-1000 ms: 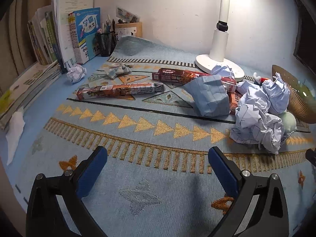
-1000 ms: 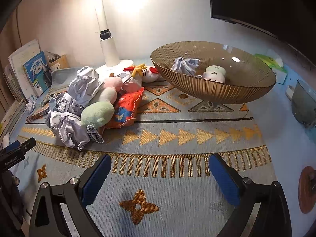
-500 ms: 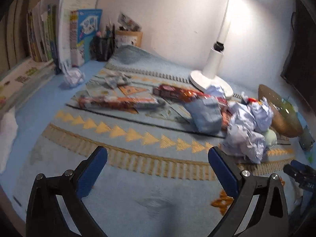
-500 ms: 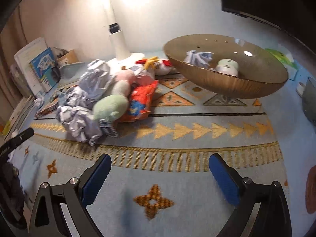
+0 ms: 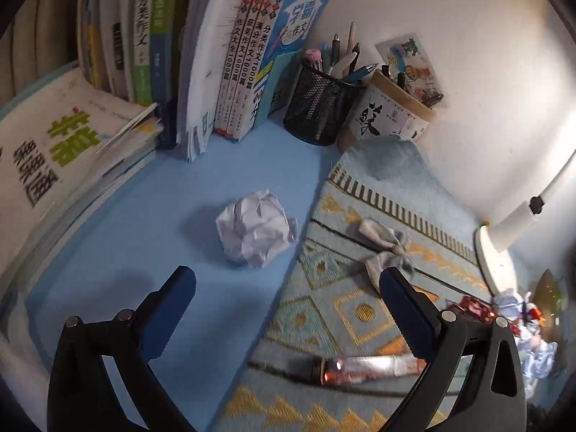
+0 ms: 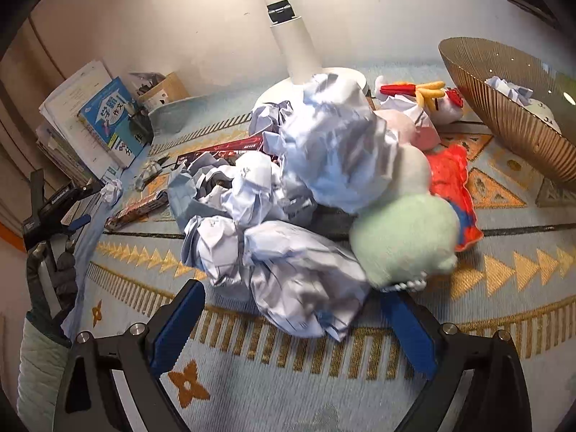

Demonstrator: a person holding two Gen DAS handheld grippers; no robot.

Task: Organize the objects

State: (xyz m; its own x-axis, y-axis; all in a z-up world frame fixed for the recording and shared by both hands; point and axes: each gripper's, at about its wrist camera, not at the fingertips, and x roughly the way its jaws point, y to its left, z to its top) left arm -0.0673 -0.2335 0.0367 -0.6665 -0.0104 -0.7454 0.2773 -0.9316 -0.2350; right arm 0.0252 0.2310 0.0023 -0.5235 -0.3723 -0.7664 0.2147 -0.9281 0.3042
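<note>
My left gripper is open and empty, just short of a crumpled white paper ball on the blue desk surface. My right gripper is open and empty, its jaws on either side of the near edge of a pile of crumpled paper. A pale green plush toy, a red plush and a pink plush lie against the pile. A golden ribbed bowl at the right holds a paper ball. The left gripper also shows in the right wrist view.
Upright books, a stack of flat books, a black mesh pen holder and a paper cup of pens line the back left. A white lamp base stands on the patterned mat. Red snack packs lie on it.
My left gripper has swung left and forward to the lone paper ball by the books. My right gripper has moved forward and left up to the paper pile.
</note>
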